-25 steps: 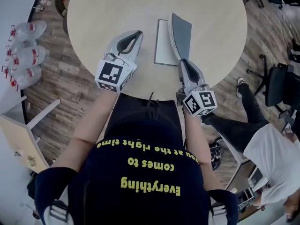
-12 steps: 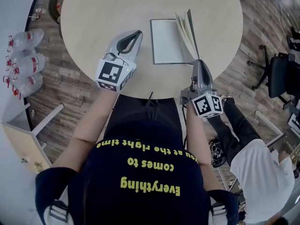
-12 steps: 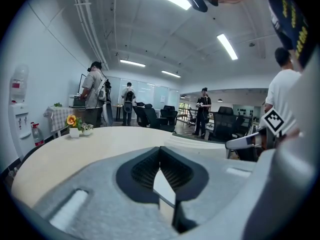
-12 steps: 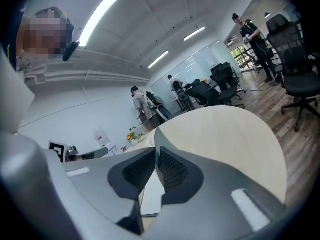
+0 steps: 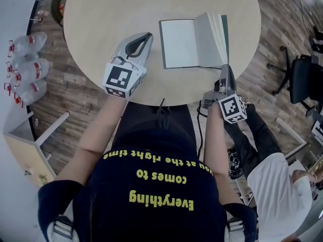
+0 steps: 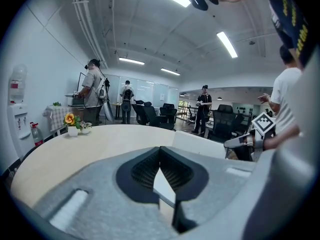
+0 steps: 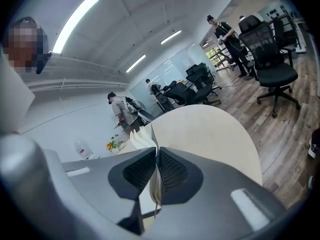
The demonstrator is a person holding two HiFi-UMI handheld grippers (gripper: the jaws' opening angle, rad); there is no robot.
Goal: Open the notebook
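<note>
A round, pale table (image 5: 101,14) stands before me on a wood-plank floor (image 5: 75,89). Water bottles (image 5: 25,59) cluster at my left. A black office chair (image 5: 298,87) stands at my right, near a person in a white shirt (image 5: 277,170). Across the room, people (image 6: 92,91) stand by desks, and a potted flower (image 6: 73,124) shows beyond the table's far edge.

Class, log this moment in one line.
notebook: part-open on table | right tool: shut on notebook | left tool: shut, empty

Count on inspection: one notebook (image 5: 179,43); one round worktop (image 5: 111,14); two grippers, left gripper (image 5: 149,35) and right gripper (image 5: 225,67); one potted flower (image 6: 73,129).
</note>
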